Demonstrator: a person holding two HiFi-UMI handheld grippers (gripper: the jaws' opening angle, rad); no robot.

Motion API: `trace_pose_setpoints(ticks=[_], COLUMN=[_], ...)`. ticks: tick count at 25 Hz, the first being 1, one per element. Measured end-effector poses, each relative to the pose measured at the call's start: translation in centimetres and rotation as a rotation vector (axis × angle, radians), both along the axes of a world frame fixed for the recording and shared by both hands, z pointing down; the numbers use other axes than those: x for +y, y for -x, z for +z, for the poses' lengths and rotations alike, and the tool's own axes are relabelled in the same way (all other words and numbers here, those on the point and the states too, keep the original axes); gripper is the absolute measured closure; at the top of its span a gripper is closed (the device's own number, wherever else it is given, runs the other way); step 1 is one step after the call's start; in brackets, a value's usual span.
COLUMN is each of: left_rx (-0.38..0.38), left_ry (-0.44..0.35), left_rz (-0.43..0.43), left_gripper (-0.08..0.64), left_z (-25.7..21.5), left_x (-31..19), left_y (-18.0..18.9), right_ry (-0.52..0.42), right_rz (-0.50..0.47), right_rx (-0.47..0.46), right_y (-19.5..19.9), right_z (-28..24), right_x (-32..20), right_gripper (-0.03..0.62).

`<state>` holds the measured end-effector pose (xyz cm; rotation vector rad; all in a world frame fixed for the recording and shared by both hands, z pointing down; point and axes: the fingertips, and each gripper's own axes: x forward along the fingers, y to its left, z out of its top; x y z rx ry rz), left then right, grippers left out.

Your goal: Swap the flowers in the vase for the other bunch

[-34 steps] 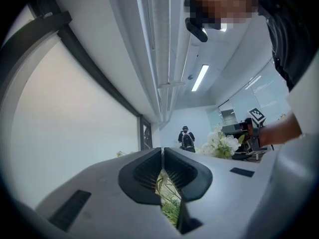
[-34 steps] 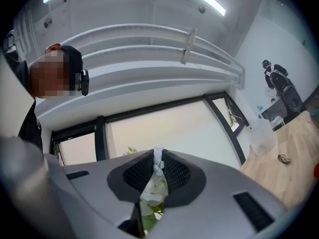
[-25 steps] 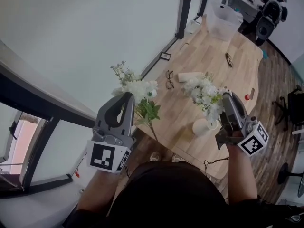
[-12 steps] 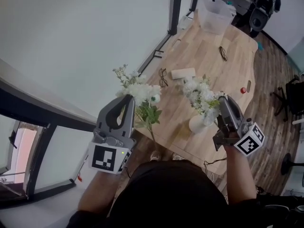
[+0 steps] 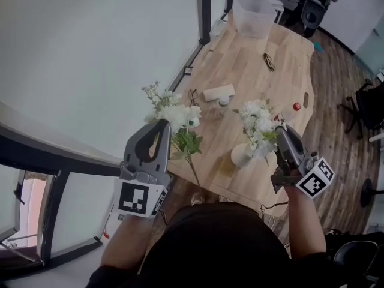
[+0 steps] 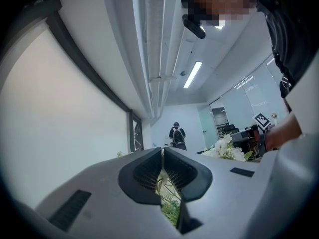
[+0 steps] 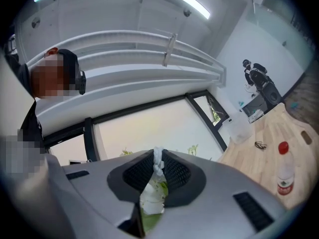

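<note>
My left gripper is shut on the stems of a white bunch of flowers, held up over the table's near left corner; one long stem hangs below it. In the left gripper view the jaws are pressed together with green stems showing below them. My right gripper is shut on a second white bunch, which hangs just above and right of the white vase on the wooden table. In the right gripper view white petals and leaves sit clamped in the gripper. Whether any stems reach into the vase is hidden.
On the table lie a white roll, a small bottle, a red-capped bottle, two pairs of glasses and a clear plastic bin at the far end. A wall runs along the left; office chairs stand at the right.
The right gripper has come down with its bunch, closer to the vase. The left gripper has shifted a little with its bunch. Both grips are unchanged.
</note>
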<state>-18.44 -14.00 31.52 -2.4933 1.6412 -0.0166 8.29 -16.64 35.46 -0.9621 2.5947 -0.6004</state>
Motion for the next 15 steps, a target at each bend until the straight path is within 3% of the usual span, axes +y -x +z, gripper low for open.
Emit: trace_pose_setpoints(ticks=[15], left_rx=[-0.015], left_ry=[0.02], left_rz=[0.075], left_gripper=[0.538], left_z=[0.4], left_x=[-1.2], left_y=[-4.3], right_ry=[0.086], right_rz=[-0.014], right_rx=[0.104], right_y=[-1.3], right_z=[4.4], right_x=[1.4], right_gripper=[0.526])
